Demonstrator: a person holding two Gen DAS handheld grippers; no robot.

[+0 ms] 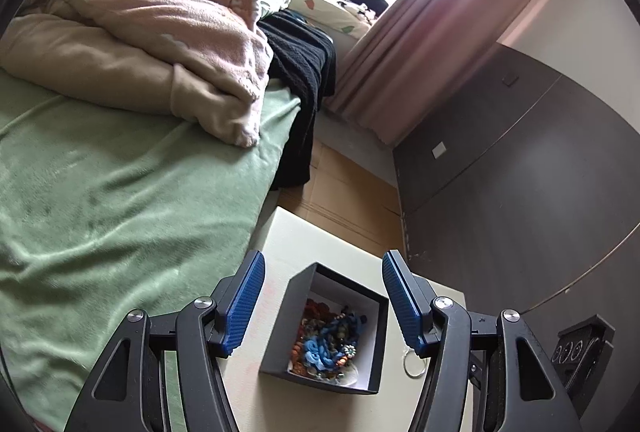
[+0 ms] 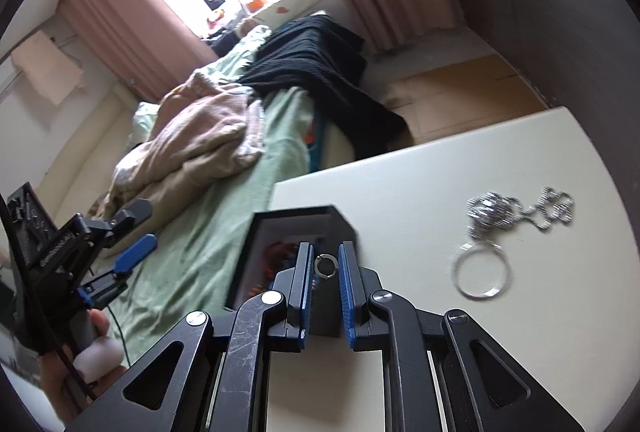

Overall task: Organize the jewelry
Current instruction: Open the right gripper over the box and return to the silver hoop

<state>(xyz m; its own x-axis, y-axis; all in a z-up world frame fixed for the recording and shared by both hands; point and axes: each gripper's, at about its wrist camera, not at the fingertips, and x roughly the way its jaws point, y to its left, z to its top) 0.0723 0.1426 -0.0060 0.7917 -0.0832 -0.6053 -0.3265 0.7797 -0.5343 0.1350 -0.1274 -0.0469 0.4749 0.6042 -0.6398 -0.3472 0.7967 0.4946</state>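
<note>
A black box (image 1: 374, 320) with a white lining sits on the cream table (image 1: 288, 236) and holds a heap of beaded jewelry (image 1: 328, 348) in blue, orange and red. My left gripper (image 1: 323, 280) is open and empty, hovering over the box. In the right wrist view my right gripper (image 2: 325, 264) is shut on a small metal ring (image 2: 325, 265) and holds it over the box (image 2: 340, 222). A silver chain (image 2: 516, 210) and a large silver ring (image 2: 482, 276) lie on the table (image 2: 420, 172) to the right. The left gripper (image 2: 132, 232) shows at the left.
A bed with a green sheet (image 1: 120, 200), a beige blanket (image 1: 160, 44) and a black garment (image 1: 304, 72) runs along the table's left side. A dark cabinet (image 1: 520, 172) stands to the right. A large silver ring (image 1: 414, 364) lies right of the box.
</note>
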